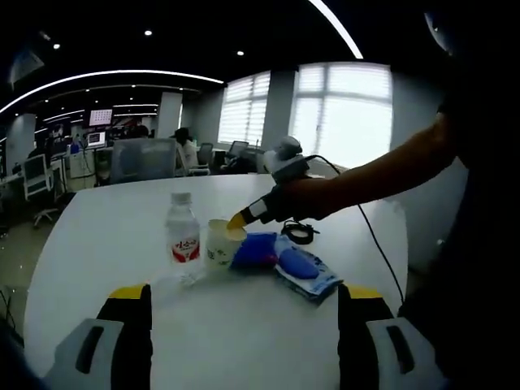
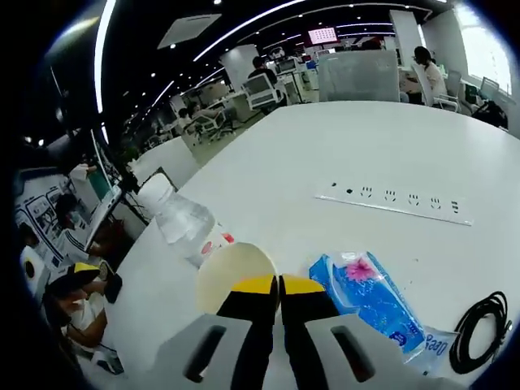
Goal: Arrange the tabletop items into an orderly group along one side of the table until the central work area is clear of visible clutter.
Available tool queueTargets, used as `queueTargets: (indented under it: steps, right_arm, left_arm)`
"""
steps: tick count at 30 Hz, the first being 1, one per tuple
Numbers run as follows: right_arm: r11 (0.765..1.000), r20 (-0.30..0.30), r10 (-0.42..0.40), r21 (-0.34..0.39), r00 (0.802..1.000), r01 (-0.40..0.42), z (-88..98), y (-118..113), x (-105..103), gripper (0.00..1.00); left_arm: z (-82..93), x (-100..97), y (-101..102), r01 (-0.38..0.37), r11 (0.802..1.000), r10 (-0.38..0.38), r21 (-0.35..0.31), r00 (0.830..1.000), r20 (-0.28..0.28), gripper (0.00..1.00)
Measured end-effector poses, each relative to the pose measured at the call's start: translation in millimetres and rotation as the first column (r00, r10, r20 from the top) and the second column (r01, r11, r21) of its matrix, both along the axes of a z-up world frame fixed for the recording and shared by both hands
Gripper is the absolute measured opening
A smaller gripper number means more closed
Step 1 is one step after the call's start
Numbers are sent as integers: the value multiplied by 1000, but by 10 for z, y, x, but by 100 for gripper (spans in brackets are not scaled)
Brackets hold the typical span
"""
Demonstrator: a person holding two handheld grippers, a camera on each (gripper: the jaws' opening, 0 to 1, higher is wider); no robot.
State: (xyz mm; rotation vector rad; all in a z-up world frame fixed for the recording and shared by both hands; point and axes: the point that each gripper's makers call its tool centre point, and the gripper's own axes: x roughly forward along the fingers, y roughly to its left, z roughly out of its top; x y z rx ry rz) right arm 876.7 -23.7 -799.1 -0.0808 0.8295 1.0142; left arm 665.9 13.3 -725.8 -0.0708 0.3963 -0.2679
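On the white table, the bottle, cup and blue tissue pack sit clustered. The right gripper reaches in on an outstretched arm, jaws pressed together at the cup's rim; nudge gently to avoid tipping. The left gripper hangs back, wide open, empty.

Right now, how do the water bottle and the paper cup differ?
The water bottle is taller than the paper cup. The water bottle is clear plastic with a red label and capped; the paper cup is cream and open-topped. The right hand-held gripper meets the paper cup's rim, not the water bottle. Both stand upright on the white table.
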Motion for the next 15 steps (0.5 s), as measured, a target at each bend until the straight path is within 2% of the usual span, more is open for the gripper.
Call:
queueTargets:
  steps: [3,6,15]
  right_arm:
    - [1000,-4,-1,-5,1000,1,-4,22,-40,0]
    - [998,36,9,-55,999,-7,-49,37,-18,0]
    - [996,71,-15,-83,997,21,-92,18,66,0]
  left_arm:
    - [-4,-9,14,-4,1000,4,-1,1000,-2,94]
    - [-15,-36,50,-13,1000,13,-6,1000,-4,94]
    - [-29,-50,105,-19,1000,19,-13,1000,-6,94]
